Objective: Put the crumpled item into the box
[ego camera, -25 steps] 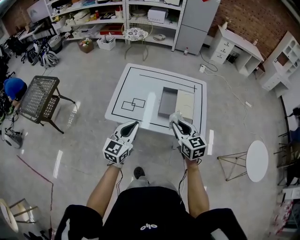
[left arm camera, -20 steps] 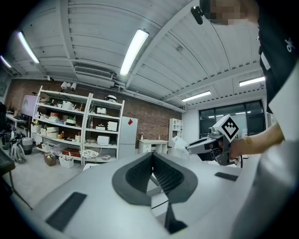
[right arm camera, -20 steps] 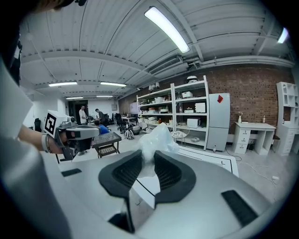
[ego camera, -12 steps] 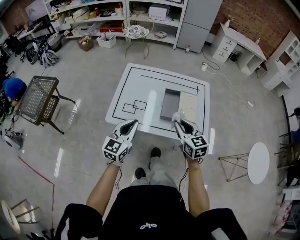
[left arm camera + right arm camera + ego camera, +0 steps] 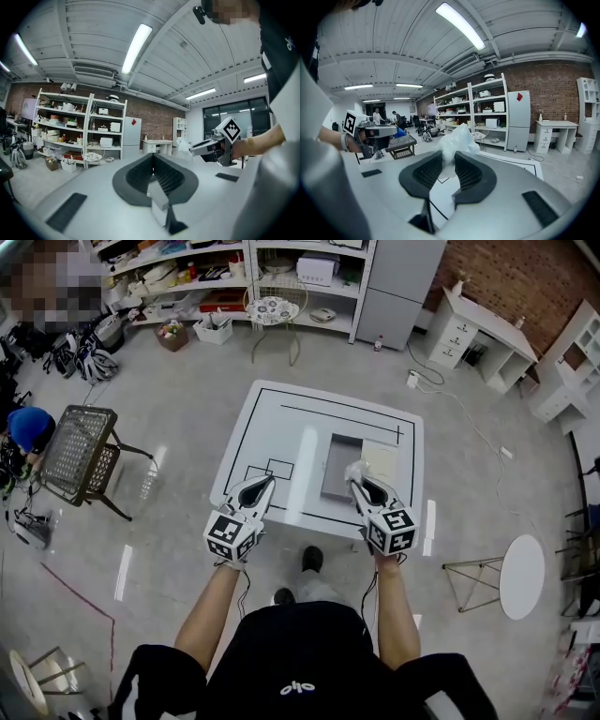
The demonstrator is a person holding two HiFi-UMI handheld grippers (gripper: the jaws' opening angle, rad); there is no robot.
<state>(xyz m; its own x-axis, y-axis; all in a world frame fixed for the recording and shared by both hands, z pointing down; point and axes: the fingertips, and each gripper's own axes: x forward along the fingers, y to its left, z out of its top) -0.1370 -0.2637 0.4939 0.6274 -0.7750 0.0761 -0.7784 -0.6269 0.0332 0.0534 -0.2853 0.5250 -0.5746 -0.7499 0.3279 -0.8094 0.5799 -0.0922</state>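
The person stands at the near edge of the white tabletop (image 5: 281,423) with both forearms stretched forward and roughly parallel, the left forearm (image 5: 208,615) and the right forearm (image 5: 396,610) each ending in a hand wrapped behind a marker cube. The left gripper (image 5: 263,486) points level and straight ahead over the near edge of the tabletop, toward its left half, just short of the 2 small black rectangles (image 5: 268,469) drawn there. Its fingers (image 5: 161,176) are pressed together with nothing between them. The right gripper (image 5: 355,486) tips a little downward over the near edge of the tabletop, toward its right half. Its fingers (image 5: 466,171) pinch a crumpled plastic bag (image 5: 457,139), which bulges up and out past the fingertips. In the head view the bag sits at the tip of the right gripper, over the near right corner of the grey box (image 5: 342,465), though whether it touches the box cannot be told. The box lies open on the right half of the tabletop, close to the near edge, with a flat beige panel (image 5: 381,460) just beside it on the side toward the right edge. The 2 grippers are well apart.
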